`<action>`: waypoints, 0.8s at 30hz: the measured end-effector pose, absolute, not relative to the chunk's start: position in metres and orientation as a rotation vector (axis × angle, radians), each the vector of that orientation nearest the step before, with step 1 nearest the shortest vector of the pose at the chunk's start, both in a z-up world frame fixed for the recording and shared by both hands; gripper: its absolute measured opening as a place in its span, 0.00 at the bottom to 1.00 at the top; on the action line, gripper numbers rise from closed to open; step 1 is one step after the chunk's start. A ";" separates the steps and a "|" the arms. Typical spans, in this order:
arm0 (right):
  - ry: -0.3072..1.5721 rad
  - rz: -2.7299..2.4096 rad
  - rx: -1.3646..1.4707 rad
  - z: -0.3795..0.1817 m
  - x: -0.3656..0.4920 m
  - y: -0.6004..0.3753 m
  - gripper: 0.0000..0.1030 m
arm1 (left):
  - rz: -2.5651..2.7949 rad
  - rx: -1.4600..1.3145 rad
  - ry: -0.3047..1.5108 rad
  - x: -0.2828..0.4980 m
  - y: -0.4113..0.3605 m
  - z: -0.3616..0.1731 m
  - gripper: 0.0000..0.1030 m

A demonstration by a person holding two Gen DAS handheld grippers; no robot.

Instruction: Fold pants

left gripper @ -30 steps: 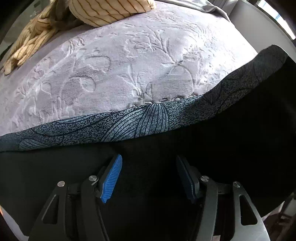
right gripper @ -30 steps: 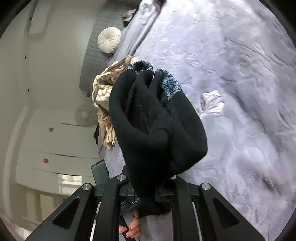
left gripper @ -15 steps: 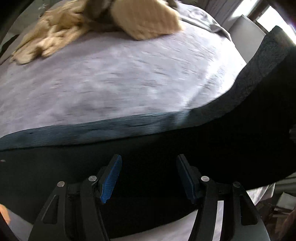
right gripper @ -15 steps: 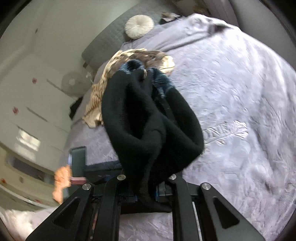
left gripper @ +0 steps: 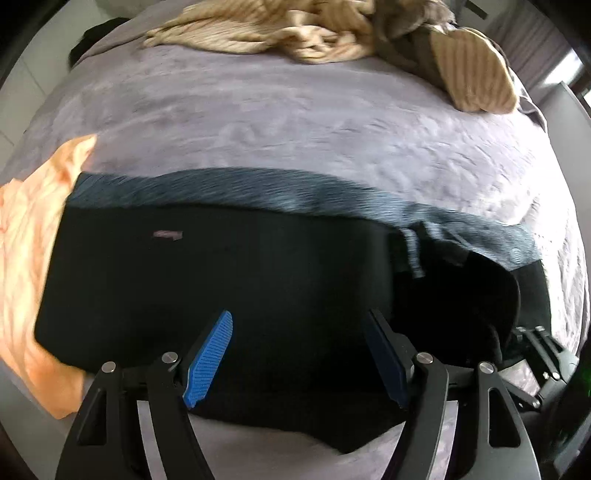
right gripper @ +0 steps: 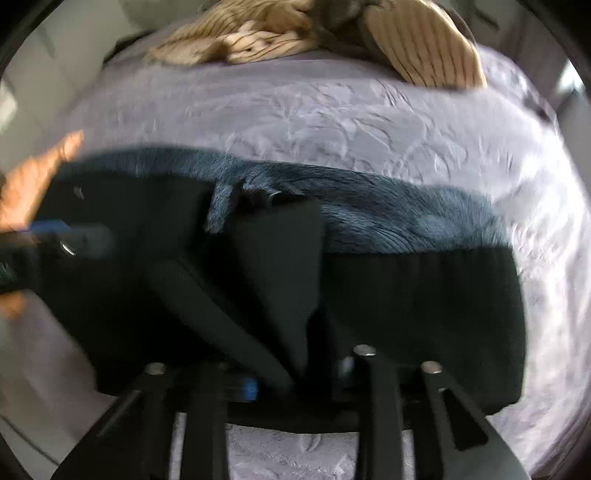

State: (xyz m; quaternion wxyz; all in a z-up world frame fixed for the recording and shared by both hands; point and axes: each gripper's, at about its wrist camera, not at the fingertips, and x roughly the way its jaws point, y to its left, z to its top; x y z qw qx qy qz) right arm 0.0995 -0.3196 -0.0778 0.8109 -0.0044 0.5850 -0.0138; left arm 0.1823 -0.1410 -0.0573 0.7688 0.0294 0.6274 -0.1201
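Note:
The black pants (left gripper: 221, 288), with a blue patterned band (left gripper: 258, 192) along their far edge, lie flat on the lavender bed cover (left gripper: 295, 122). My left gripper (left gripper: 299, 354) hovers over them with its jaws opening; the blue pads (left gripper: 210, 354) press on nothing. At the right a folded-over part (left gripper: 461, 295) rests on the pants, beside my right gripper (left gripper: 535, 354). The right wrist view is blurred. There my right gripper (right gripper: 299, 376) is opening, with a loose black fold (right gripper: 288, 266) between its fingers. The left gripper (right gripper: 55, 236) is a blur at the left.
A heap of beige striped clothes (left gripper: 295, 33) lies at the far side of the bed, also in the right wrist view (right gripper: 295, 33). A peach-orange cloth (left gripper: 26, 258) lies against the left end of the pants. The bed's edge curves away at the right.
My right gripper, which held a bundle of black pants up in the air, has swung down over the bed and opened. My left gripper has slid along the pants and widened.

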 end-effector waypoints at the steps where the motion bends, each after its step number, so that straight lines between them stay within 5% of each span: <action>1: 1.251 -0.028 -0.051 -0.074 0.099 -0.310 0.55 | -0.258 0.059 1.366 0.191 -0.136 -0.060 0.72; 5: 1.233 0.093 -0.141 -0.047 0.095 -0.284 0.61 | -0.272 0.032 1.373 0.177 -0.135 -0.053 0.72; 13: 1.232 0.129 0.812 -0.044 0.060 -0.431 0.61 | -0.507 -0.036 1.386 0.161 -0.171 -0.041 0.72; 19: 1.187 0.098 1.125 -0.074 0.035 -0.482 0.61 | -0.660 -0.028 1.437 0.148 -0.225 -0.045 0.72; 22: 1.209 0.080 1.213 -0.089 0.030 -0.485 0.61 | -0.650 -0.003 1.482 0.144 -0.237 -0.050 0.55; 24: 1.214 0.094 1.228 -0.089 0.027 -0.482 0.61 | -0.656 -0.015 1.474 0.142 -0.237 -0.048 0.55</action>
